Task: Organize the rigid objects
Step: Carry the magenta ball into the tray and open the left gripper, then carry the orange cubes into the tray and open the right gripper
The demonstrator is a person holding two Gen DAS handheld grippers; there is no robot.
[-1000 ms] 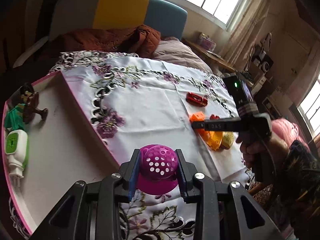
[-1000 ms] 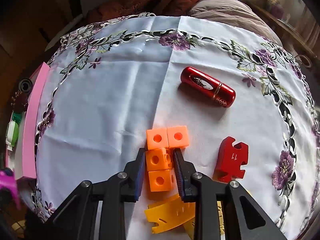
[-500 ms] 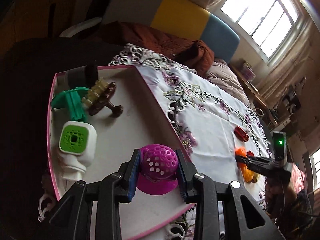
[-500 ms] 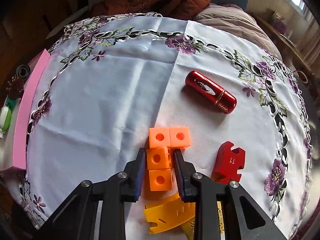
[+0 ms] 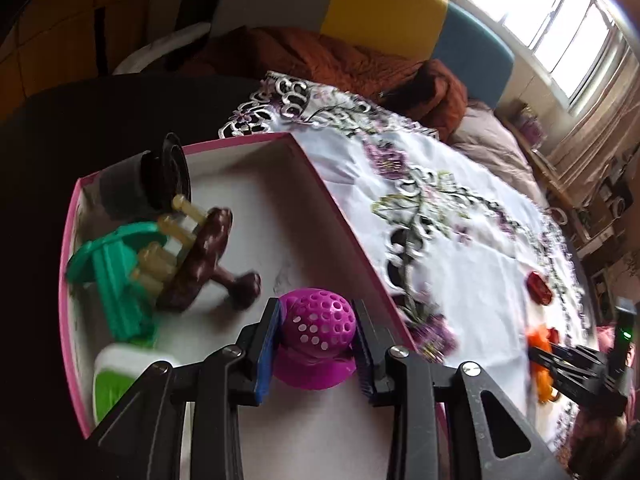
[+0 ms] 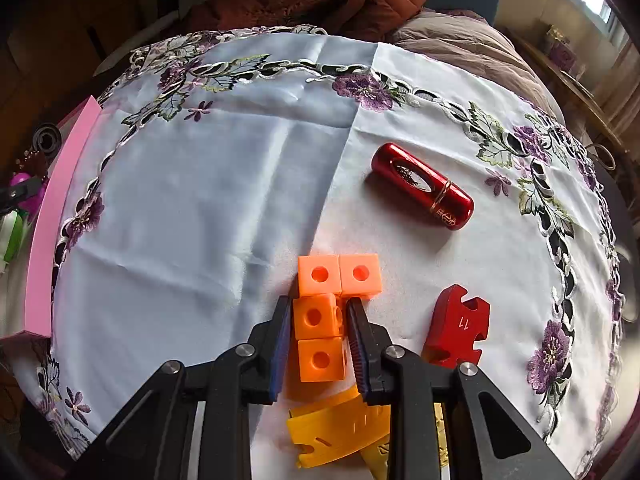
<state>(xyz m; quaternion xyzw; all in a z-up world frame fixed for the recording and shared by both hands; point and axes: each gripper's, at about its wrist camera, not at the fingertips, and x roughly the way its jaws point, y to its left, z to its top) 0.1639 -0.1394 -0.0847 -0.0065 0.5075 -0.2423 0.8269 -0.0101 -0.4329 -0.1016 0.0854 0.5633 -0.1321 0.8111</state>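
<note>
The left gripper pinches a magenta perforated dome between its blue-padded jaws, holding it over the white floor of a pink-walled box at the edge of a table. Inside the box, toward its far side, sit a dark cylinder, a green plastic piece and a brown knobbed toy with pale pegs; a white-and-green item lies at the near left, partly hidden behind the gripper's frame. Across the white tablecloth embroidered with purple flowers, the right gripper has its jaws closed against both sides of an orange block cluster, four holed cubes joined in an L-like shape and resting on the cloth. Just right of the cluster stands a red notched piece marked "11", and a red capsule-shaped case lies farther back. Yellow slotted pieces sit under the right gripper's frame, nearest the camera. The box's pink wall shows at the cloth's left edge in the right wrist view.
</note>
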